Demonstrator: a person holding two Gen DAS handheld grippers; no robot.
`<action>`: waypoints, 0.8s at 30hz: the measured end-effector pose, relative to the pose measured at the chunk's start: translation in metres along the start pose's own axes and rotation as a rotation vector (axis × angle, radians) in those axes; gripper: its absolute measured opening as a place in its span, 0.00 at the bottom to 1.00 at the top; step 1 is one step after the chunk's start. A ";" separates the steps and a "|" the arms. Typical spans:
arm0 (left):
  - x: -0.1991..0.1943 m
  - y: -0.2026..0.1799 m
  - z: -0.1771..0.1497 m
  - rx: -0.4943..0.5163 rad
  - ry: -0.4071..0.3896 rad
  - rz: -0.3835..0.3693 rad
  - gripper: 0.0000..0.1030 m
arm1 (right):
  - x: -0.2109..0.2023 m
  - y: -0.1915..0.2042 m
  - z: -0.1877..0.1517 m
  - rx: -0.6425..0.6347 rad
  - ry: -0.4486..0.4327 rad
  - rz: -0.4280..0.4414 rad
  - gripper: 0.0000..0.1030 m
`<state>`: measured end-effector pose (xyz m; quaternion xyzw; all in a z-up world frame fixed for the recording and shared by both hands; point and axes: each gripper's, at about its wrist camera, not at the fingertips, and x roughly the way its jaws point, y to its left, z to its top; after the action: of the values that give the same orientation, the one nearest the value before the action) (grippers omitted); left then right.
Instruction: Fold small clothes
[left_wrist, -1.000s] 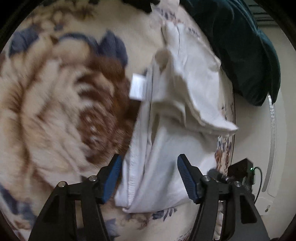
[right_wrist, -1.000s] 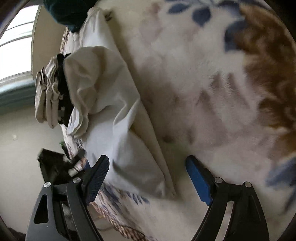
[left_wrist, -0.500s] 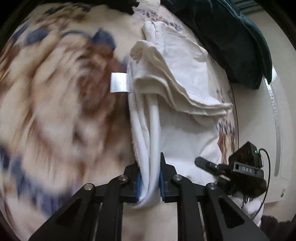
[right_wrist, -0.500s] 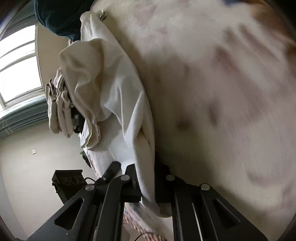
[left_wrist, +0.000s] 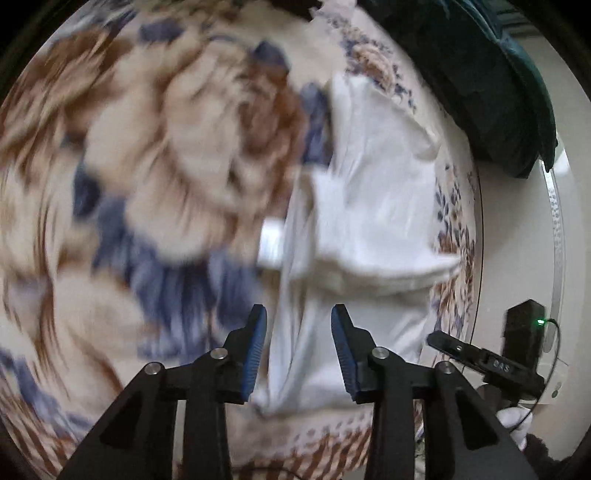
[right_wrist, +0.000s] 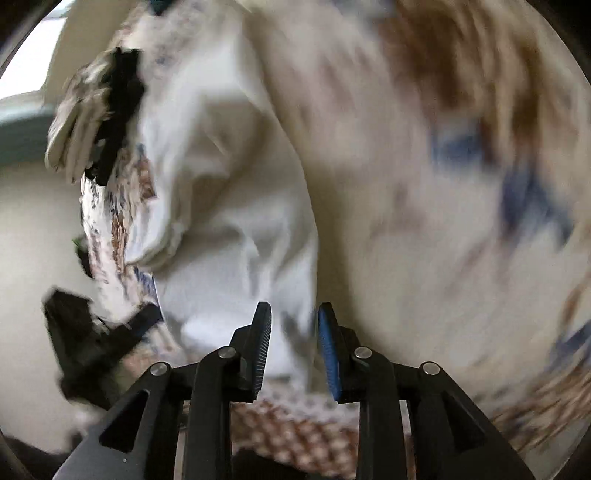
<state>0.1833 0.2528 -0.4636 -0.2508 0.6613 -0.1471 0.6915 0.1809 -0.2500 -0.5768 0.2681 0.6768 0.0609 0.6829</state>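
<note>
A small white garment lies folded lengthwise on a floral blanket, with a white label at its left edge. My left gripper is open, its blue pads on either side of the garment's near end. The garment also shows in the right wrist view. My right gripper is open with a narrow gap over the garment's near edge. The right gripper's body shows in the left wrist view. Both views are motion-blurred.
A dark green cushion lies at the far right of the bed. The bed edge runs just right of the garment, with pale floor beyond. A gloved hand with the other gripper shows at the left of the right wrist view.
Both grippers were shut on the garment's edge half a second ago and have now opened and let it go. The garment lies laid down, and both views swing.
</note>
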 end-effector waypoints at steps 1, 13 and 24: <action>0.003 -0.004 0.009 0.007 -0.001 0.008 0.33 | -0.003 0.008 0.007 -0.060 -0.004 -0.022 0.28; 0.008 -0.018 0.120 0.000 -0.139 -0.002 0.33 | -0.007 0.026 0.132 0.025 -0.169 -0.010 0.28; 0.006 -0.022 0.044 0.160 0.134 0.003 0.33 | 0.014 0.054 0.122 -0.160 -0.004 -0.036 0.28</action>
<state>0.2304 0.2380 -0.4561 -0.1834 0.6925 -0.2152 0.6637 0.3142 -0.2324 -0.5719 0.2005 0.6732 0.1021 0.7044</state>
